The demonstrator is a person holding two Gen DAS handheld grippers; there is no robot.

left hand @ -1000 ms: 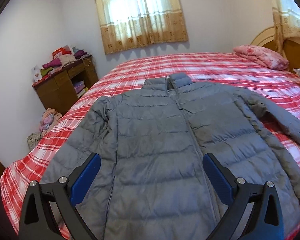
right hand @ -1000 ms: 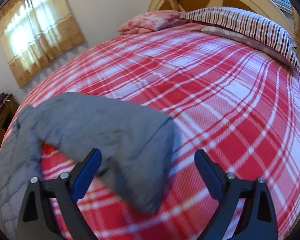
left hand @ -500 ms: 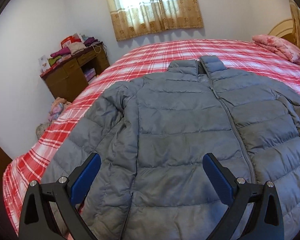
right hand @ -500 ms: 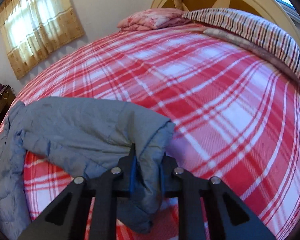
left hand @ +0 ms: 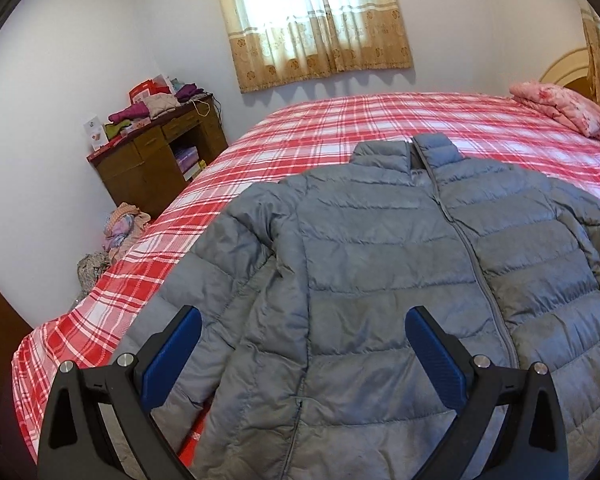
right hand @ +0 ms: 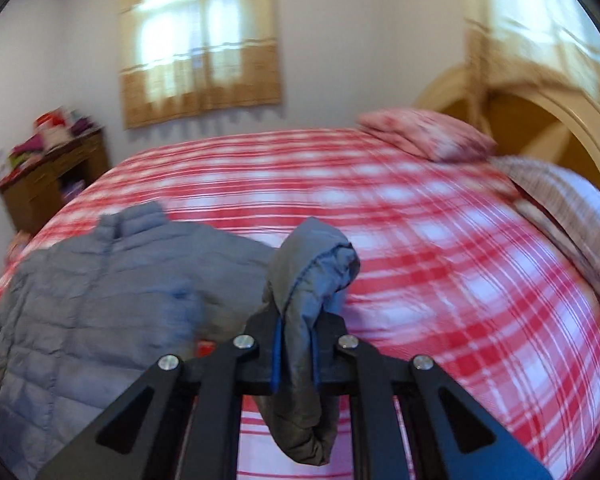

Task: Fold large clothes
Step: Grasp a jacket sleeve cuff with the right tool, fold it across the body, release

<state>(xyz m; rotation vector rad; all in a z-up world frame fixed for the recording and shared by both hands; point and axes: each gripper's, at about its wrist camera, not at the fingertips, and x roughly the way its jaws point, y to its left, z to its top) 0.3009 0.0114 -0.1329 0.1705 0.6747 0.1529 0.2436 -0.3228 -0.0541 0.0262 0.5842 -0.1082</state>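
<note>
A grey quilted jacket (left hand: pixel 380 280) lies zipped and face up on the red plaid bed (left hand: pixel 340 128), collar toward the window. My left gripper (left hand: pixel 304 356) hovers open over its lower left front, nothing between the blue pads. In the right wrist view, which is motion-blurred, my right gripper (right hand: pixel 296 344) has its jaws closing tight on the jacket's sleeve cuff (right hand: pixel 312 264). The cuff is pinched between the pads and raised off the bed (right hand: pixel 440 260). The jacket body (right hand: pixel 100 292) lies to its left.
A wooden desk (left hand: pixel 160 156) stacked with folded clothes stands by the far left wall, with a clothes heap (left hand: pixel 116 228) on the floor beside it. A pink folded blanket (left hand: pixel 564 108), a striped pillow (right hand: pixel 572 208) and the headboard (right hand: pixel 540 128) are at the bed's head.
My right gripper shut on the sleeve end, then lifted it and swung toward the jacket body. My left gripper drifted toward the jacket's left side, still open.
</note>
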